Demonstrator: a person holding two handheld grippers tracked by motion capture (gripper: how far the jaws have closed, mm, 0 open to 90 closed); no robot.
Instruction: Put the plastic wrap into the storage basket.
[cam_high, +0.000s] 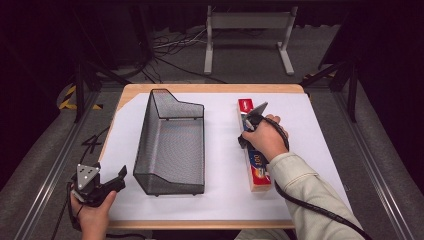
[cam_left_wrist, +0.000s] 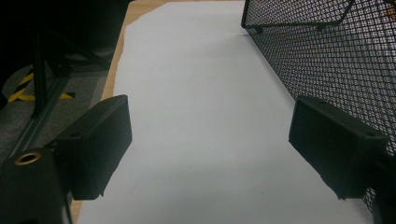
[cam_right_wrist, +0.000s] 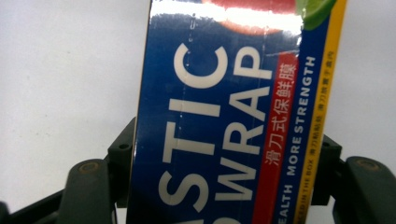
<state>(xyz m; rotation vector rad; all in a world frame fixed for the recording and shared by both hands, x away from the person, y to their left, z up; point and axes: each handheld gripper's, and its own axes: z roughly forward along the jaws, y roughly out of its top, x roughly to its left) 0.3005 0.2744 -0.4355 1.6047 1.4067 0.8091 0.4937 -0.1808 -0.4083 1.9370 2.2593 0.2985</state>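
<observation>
Right gripper (cam_high: 248, 126) clamps plastic wrap box (cam_right_wrist: 224, 130).
Left gripper (cam_left_wrist: 210, 144) gapes wide beside mesh basket (cam_high: 170, 145), holding nothing.

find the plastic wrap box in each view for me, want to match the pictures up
High view: the plastic wrap box lies lengthwise on the white sheet right of the mesh basket, with the right gripper over its middle.
Left gripper view: the box is not in it; the basket's wall is at upper right.
Right gripper view: the box runs up the centre between the jaws.
Shared landmark: the white sheet.
</observation>
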